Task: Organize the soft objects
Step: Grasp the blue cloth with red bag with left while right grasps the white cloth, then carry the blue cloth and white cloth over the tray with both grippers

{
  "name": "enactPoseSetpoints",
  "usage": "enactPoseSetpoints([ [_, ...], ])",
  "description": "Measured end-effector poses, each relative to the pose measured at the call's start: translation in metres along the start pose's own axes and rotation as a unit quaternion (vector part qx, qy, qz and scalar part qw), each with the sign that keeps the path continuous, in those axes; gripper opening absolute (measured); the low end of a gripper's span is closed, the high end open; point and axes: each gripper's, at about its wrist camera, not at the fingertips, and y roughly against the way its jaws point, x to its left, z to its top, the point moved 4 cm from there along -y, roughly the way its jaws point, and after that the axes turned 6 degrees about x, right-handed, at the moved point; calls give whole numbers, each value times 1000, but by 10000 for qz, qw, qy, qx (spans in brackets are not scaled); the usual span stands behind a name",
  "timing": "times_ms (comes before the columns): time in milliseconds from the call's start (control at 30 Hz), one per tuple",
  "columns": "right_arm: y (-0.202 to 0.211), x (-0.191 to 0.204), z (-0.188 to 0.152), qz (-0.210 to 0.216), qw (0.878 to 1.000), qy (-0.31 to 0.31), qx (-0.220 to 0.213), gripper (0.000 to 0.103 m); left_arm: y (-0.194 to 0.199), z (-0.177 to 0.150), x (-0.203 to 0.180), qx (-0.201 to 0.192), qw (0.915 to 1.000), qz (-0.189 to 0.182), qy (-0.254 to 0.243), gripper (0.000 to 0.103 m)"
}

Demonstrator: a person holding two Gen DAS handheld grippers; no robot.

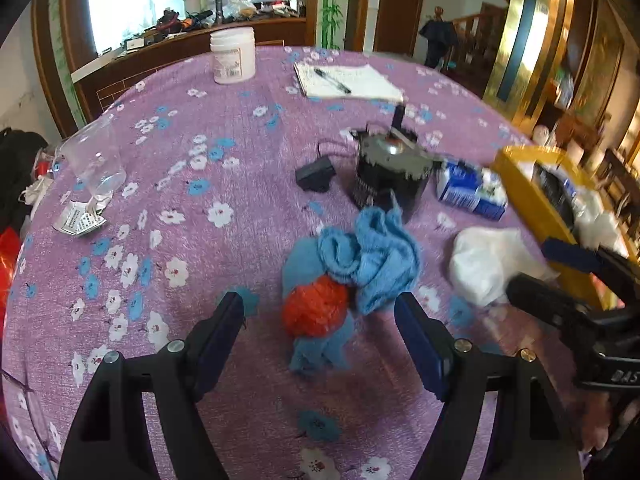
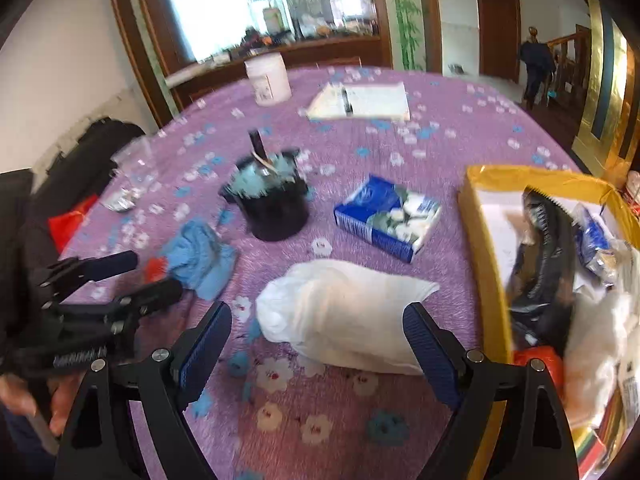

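A blue knitted cloth [image 1: 372,260] with an orange yarn ball [image 1: 314,308] lies crumpled on the purple flowered tablecloth [image 1: 200,240]. My left gripper [image 1: 319,304] is open and straddles it, pads apart from it. In the right wrist view that left gripper [image 2: 157,271] is at the left, over the blue cloth [image 2: 200,260]. A white cloth bundle [image 2: 340,312] lies between the fingers of my open right gripper [image 2: 318,312]; the left pad stands apart from it. The left wrist view shows the white bundle [image 1: 484,264] with the right gripper [image 1: 528,266] at it.
A yellow box [image 2: 480,220] at the right holds a black item, white soft things and a blue packet. A blue tissue pack [image 2: 384,220], a black pot [image 2: 272,208], a black adapter [image 1: 314,176], a white jar [image 1: 233,56], a notepad with pen [image 1: 348,80] and a glass [image 1: 94,160] lie farther back.
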Motion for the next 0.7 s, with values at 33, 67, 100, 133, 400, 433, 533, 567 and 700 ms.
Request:
enactPoseSetpoints([
  [33,-6,0,0,-39,10000,-12,78,90,-3,-1,0,41,10000,80,-16,59],
  [67,-11,0,0,-108,9999,-23,130,82,-7,-2,0,115,9998,177,-34,53],
  [100,-16,-1,0,-179,9997,-42,184,63,-11,-3,0,178,9996,214,-24,42],
  [133,-21,-2,-1,-178,9994,-52,283,53,-14,-4,1,240,9995,224,6,35],
  [400,3,2,-10,271,9996,52,-44,12,13,2,7,-342,9990,-210,181,33],
  [433,8,2,-10,305,9994,36,-129,12,20,2,4,-482,9981,-371,136,33],
  [533,16,-1,-12,353,9991,-54,-243,12,22,2,-4,-518,9976,-466,-38,33],
  [567,16,-1,-11,385,9989,-78,-241,12,20,3,-5,-501,9975,-498,-55,33],
  [700,17,0,-16,440,9988,-89,-202,12,29,3,-13,-573,9927,-1039,-235,39],
])
